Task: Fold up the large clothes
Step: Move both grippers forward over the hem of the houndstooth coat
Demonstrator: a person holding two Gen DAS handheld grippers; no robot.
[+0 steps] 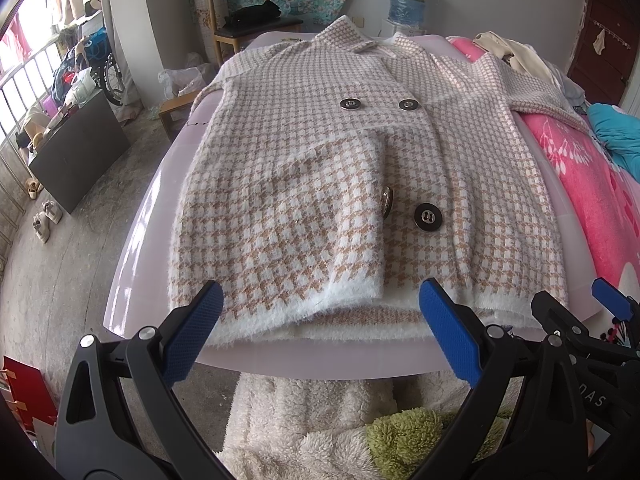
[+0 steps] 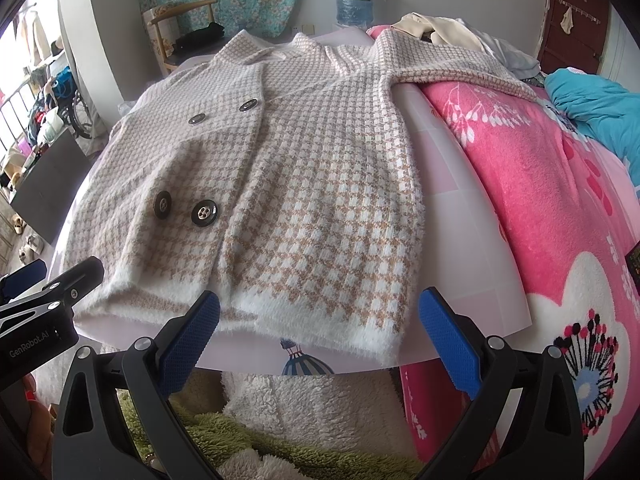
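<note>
Houndstooth fabric fills both of your views: a fuzzy beige-and-white houndstooth knit coat [image 1: 320, 168] lies face up on a glossy pale pink board [image 1: 144, 248], collar at the far end and white fluffy hem at the near edge. Its left sleeve is folded across the front, cuff close to the near hem, partly covering one of the two near dark round metal buttons [image 1: 425, 219]; two more buttons sit farther up the chest. The right sleeve stretches out to the far right over a bright pink floral fleece blanket [image 2: 540, 208] on the bed. Your left gripper [image 1: 320, 336] hangs just off the near hem, its blue-padded fingers [image 1: 194, 334] spread wide and holding nothing. Your right gripper [image 2: 320, 340] is likewise spread wide and empty, hovering at the near right corner of the hem; its blue pads [image 2: 448, 344] are clear of the cloth. Each gripper shows at the edge of the other's view, side by side. Below the board's near edge lies a cream and green fluffy fabric [image 1: 320, 432].
</note>
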